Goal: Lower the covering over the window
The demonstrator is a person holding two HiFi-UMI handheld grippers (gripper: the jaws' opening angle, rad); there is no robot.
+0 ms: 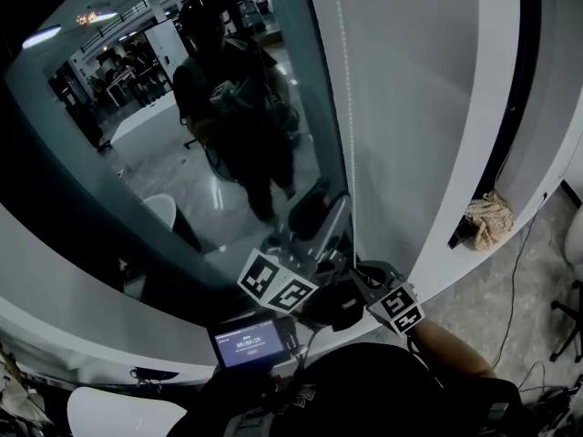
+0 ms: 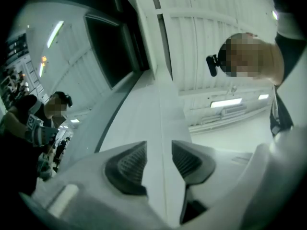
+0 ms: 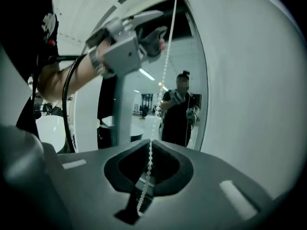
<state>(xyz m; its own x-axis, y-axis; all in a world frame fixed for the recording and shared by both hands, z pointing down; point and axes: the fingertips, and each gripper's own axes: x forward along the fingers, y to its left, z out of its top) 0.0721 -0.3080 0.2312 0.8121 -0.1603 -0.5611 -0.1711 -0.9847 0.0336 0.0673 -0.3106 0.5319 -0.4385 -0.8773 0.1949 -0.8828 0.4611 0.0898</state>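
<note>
Dark window glass (image 1: 182, 153) mirrors an office and the person, with white wall to its right. At left, the left gripper (image 2: 159, 146) tilts upward with its jaws apart and nothing pressed between the pads. Only the right gripper view shows it raised at eleven o'clock, fingertips just beside the bead chain (image 3: 164, 71). Lower down, the right gripper (image 3: 149, 146) is clamped on that chain, which runs up toward twelve o'clock. A dark band at the window's top may be the covering (image 3: 184, 18).
</note>
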